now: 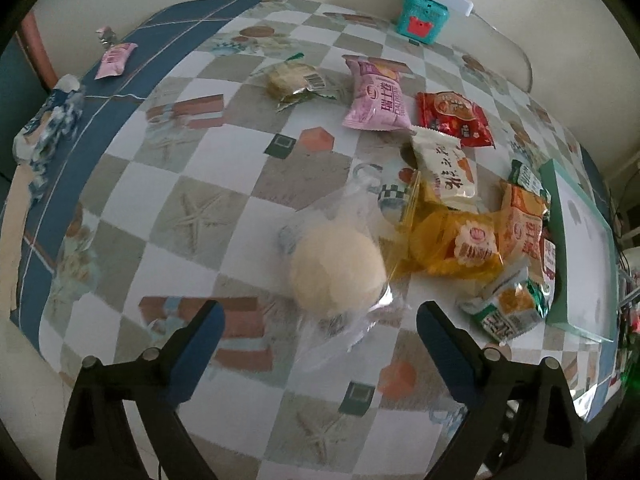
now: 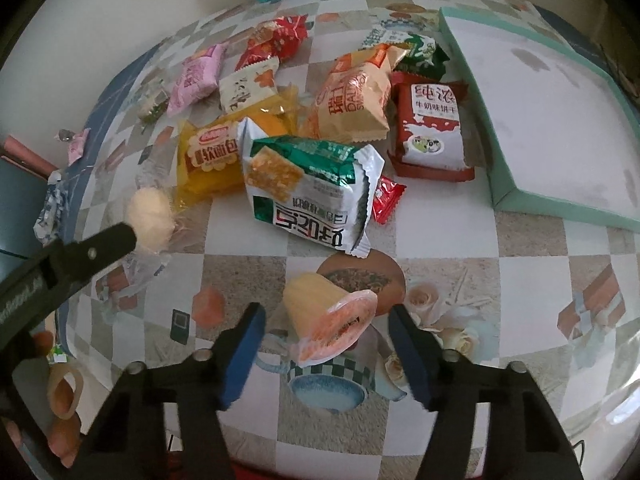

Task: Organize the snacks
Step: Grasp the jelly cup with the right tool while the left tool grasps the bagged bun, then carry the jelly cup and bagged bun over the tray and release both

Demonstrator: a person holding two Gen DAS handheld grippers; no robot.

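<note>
My left gripper [image 1: 318, 316] is open, its fingers on either side of the near end of a round pale bun in a clear wrapper [image 1: 338, 270]. That bun also shows in the right wrist view [image 2: 150, 216], with the left gripper's finger [image 2: 100, 250] beside it. My right gripper [image 2: 326, 318] is open around a small orange jelly cup [image 2: 328, 312] lying on its side on the table. A heap of snack packs lies beyond: yellow bread pack [image 2: 212, 156], green-white cracker pack [image 2: 308, 188], orange pack [image 2: 352, 96], red-white biscuit pack [image 2: 432, 128].
A shallow teal box lid [image 2: 560, 92] lies at the right of the heap. A teal cube with a white power strip [image 1: 424, 16] stands at the wall. Pink pack [image 1: 376, 96], red pack [image 1: 454, 118] and a small pink pack [image 1: 116, 58] lie farther back. Crumpled wrapper [image 1: 52, 120] at the left edge.
</note>
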